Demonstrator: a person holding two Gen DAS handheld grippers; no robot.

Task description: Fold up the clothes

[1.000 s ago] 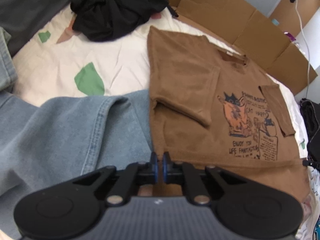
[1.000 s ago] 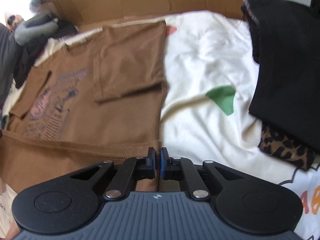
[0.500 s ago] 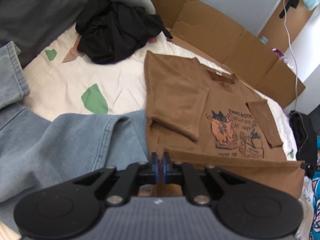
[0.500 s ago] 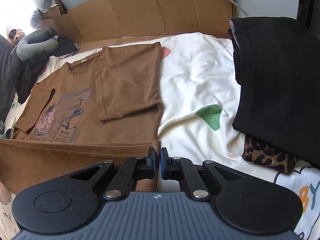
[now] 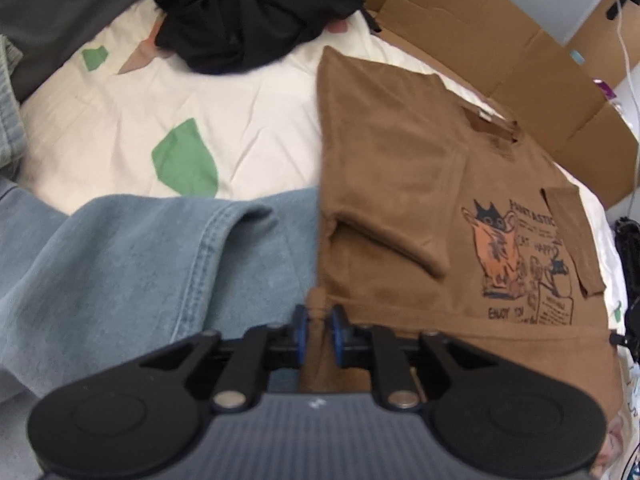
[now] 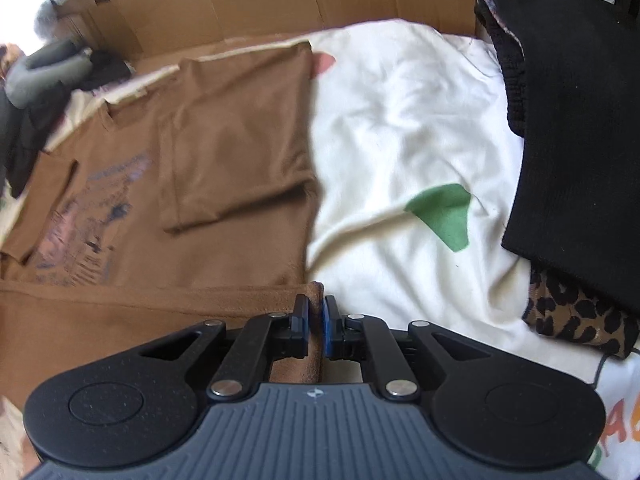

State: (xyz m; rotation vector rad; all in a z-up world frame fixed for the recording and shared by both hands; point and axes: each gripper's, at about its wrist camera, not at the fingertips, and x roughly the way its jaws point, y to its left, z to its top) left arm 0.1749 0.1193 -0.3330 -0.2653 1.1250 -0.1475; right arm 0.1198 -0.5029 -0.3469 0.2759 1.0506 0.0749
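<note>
- Left wrist view: the left gripper (image 5: 319,330) has its jaws drawn narrow on a pinch of the brown T-shirt (image 5: 404,184) at the near left corner of its hem; a thin fold of cloth stands between the blue pads (image 5: 299,330); the shirt lies front-up on the white bedsheet (image 5: 224,92) with both sleeves already folded inward over the chest, and the cat print (image 5: 516,256) shows; the blue jeans (image 5: 132,268) lie just beside the shirt's left edge, touching it near the held corner; a black garment (image 5: 256,8) sits crumpled further back, apart from the shirt; cardboard (image 5: 500,36) lines the far side of the bed.
- Right wrist view: the right gripper (image 6: 314,326) likewise has its jaws nearly closed on the shirt's other hem corner, brown cloth running down between the pads (image 6: 327,328); the hem looks turned up along the near edge; a black sweater (image 6: 576,132) lies to the right over a leopard-print piece (image 6: 576,312), well apart from the shirt.
- The step in hand seems to be carrying the hem up towards the collar; to do it well both corners should rise together and travel at an even pace, keeping the hem taut and level between them so that the fold lands square; the left corner should lift clear of the jeans so that they are not dragged along; release only once the hem lies flat near the collar.
</note>
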